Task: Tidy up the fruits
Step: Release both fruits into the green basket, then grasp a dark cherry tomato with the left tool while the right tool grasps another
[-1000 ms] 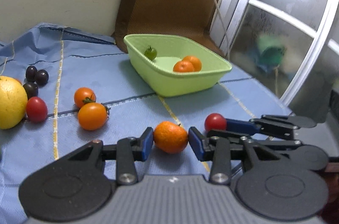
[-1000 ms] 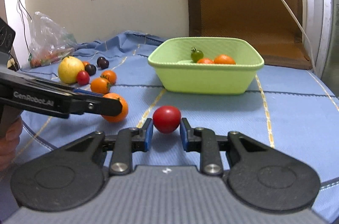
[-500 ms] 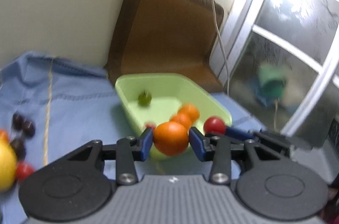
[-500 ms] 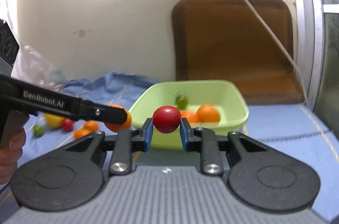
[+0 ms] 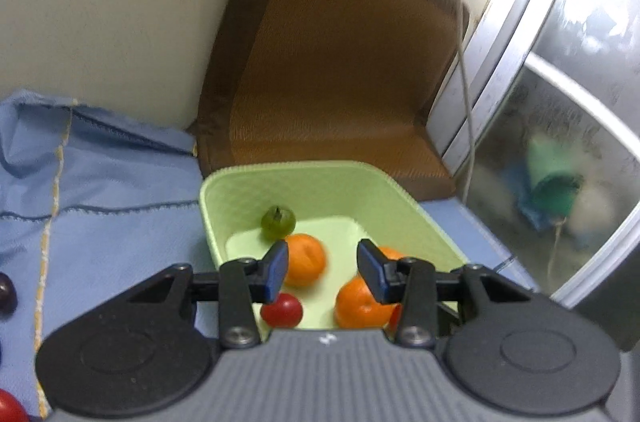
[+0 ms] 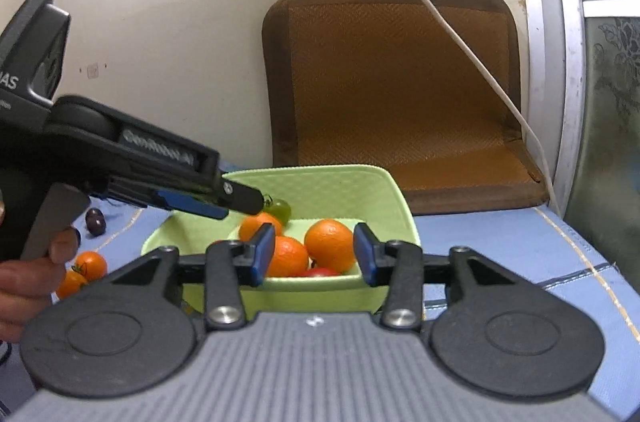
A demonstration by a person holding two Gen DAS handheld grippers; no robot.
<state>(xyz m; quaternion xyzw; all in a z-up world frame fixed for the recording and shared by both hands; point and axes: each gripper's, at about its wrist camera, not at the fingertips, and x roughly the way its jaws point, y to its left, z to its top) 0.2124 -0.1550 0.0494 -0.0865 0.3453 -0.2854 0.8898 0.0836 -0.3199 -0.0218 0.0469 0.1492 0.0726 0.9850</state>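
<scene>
The light green basket (image 5: 304,168) (image 6: 320,174) lies right under both grippers. My left gripper (image 5: 324,272) is open above it with nothing between its pads. An orange (image 5: 306,258), blurred, sits in the basket just behind its left finger, near a green tomato (image 5: 278,221), a red tomato (image 5: 281,310) and another orange (image 5: 358,302). My right gripper (image 6: 314,254) has its jaws opening, and no fruit is between them. Below it the basket holds oranges (image 6: 330,244), a red tomato (image 6: 320,272) and the green tomato (image 6: 282,208). The left gripper (image 6: 240,206) reaches in over the basket's left side.
A brown cushion (image 6: 400,82) leans on the wall behind the basket, and a white cable (image 6: 460,42) hangs across it. On the blue cloth (image 5: 100,222) to the left lie two orange tomatoes (image 6: 90,262) and dark grapes (image 6: 96,220). A window frame (image 5: 520,82) stands on the right.
Both grippers lifted their fruit off the cloth and carried it over the basket. The orange and the red tomato have left the jaws and now lie in the basket. The right jaws have widened.
</scene>
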